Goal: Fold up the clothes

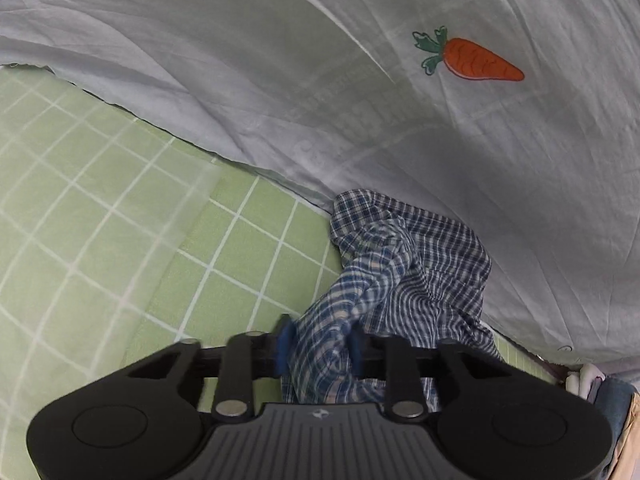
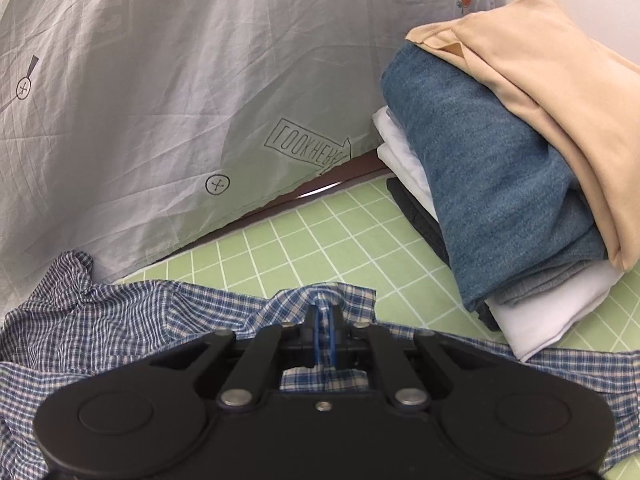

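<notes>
Sheeting of pale grey (image 1: pixel 280 80) hangs beyond both jaws, above a green checked cover (image 2: pixel 320 232). Folded clothes (image 2: pixel 500 184) are stacked ahead-right of the right gripper (image 2: pixel 323 330). Plaid shirt (image 2: pixel 132 320) lies bunched, clamped in the right jaws and in the left gripper (image 1: pixel 320 346) jaws.

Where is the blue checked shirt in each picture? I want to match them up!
Left wrist view: the blue checked shirt is at lower centre, bunched, running up from the left gripper, which is shut on it.
Right wrist view: the blue checked shirt spreads across the bottom, pinched by the right gripper.
Shared landmark: the green grid sheet under it.
</notes>
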`<state>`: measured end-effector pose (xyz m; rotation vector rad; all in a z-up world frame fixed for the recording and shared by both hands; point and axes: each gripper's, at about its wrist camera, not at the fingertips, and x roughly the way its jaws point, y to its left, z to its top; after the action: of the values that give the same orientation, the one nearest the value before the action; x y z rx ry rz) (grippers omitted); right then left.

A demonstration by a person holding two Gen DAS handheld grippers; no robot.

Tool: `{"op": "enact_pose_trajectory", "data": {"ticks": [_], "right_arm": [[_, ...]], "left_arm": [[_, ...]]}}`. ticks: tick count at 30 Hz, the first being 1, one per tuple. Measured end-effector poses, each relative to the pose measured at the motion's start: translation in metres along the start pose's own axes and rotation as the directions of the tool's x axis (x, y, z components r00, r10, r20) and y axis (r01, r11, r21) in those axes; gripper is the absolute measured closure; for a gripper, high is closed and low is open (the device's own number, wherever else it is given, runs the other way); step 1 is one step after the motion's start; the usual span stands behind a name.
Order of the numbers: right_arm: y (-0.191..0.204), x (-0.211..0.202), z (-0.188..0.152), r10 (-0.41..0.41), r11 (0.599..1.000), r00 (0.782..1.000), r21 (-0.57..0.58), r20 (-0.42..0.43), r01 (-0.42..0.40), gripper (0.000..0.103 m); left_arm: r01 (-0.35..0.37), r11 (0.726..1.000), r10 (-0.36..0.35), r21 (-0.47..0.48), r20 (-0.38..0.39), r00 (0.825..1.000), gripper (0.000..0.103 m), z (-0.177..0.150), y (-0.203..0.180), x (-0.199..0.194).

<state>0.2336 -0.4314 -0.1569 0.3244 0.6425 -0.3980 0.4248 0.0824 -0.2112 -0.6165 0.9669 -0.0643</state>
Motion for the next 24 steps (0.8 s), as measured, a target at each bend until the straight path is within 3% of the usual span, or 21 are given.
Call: {"op": "enact_pose_trajectory", "data": {"ticks": [10, 16, 24], "right_arm": [[0.029, -0.037, 0.045, 0.002, 0.998, 0.984, -0.066, 0.176, 0.01, 0.098], [0.024, -0.016, 0.047, -0.025, 0.996, 0.99, -0.085, 0.136, 0.037, 0.098], [0.019, 0.026, 0.023, -0.084, 0.989, 0.996, -0.122, 0.038, 0.088, 0.098]], "left_arm": [[-0.059, 0.996, 0.052, 0.071, 0.106, 0.993, 0.102, 0.046, -0.036, -0.019], [-0.191, 0.952, 0.165, 0.238, 0.128, 0.978, 0.102, 0.042, -0.069, 0.0], [-0.306, 0.896, 0.287, 0.321, 0.107, 0.952, 0.101, 0.031, -0.072, 0.039]]}}
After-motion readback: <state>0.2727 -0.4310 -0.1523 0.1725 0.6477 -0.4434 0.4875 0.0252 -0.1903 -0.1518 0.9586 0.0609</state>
